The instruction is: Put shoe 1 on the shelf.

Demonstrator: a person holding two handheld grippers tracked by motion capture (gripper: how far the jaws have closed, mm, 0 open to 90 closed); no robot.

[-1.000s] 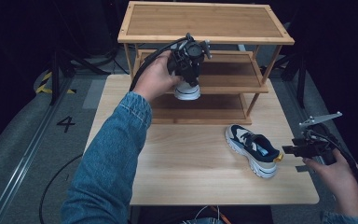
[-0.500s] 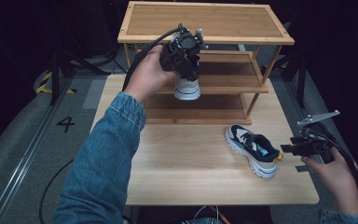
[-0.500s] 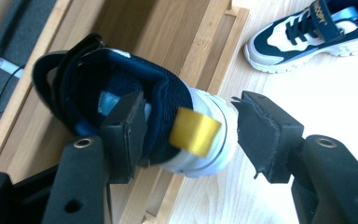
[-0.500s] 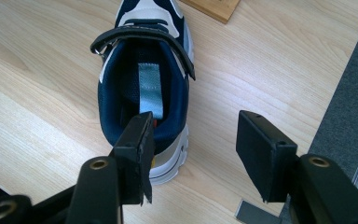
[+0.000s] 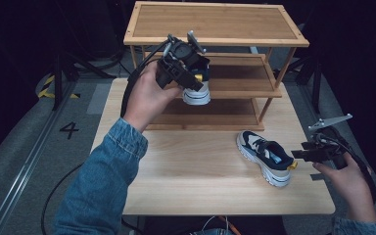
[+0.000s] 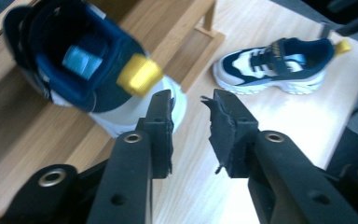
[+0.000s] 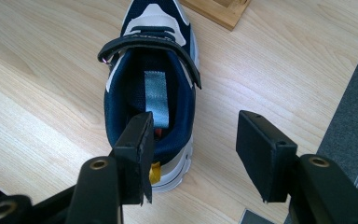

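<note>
High view: wooden bench (image 5: 186, 191) carrying a three-tier wooden shoe rack (image 5: 215, 44) at its far side. Left gripper (image 5: 192, 73), held in the person's left hand (image 5: 147, 95) w/ denim sleeve (image 5: 103, 186), is raised at the rack's middle shelf, just beside a navy/white sneaker (image 5: 197, 88) that stands at the shelf's front edge. Left gripper view: jaws parted w/ nothing between them, i.e. released; the shelf sneaker (image 6: 88, 70) lies just beyond the left jaw, its yellow heel tab (image 6: 139, 74) close above the jaw tip; whether jaw and shoe touch cannot be told. Second sneaker (image 5: 267, 156) of the pair rests on the bench, right of centre, in front of the rack, toe toward the rack. Right gripper (image 5: 306, 152), in the right hand (image 5: 347, 176), is at the bench's right edge, near that shoe's heel. Right gripper view: jaws wide apart, not grasping; one jaw tip overlaps the shoe (image 7: 151, 79) opening near the heel, the other stands over bare bench; strap (image 7: 154, 46) crosses the shoe's tongue.
</note>
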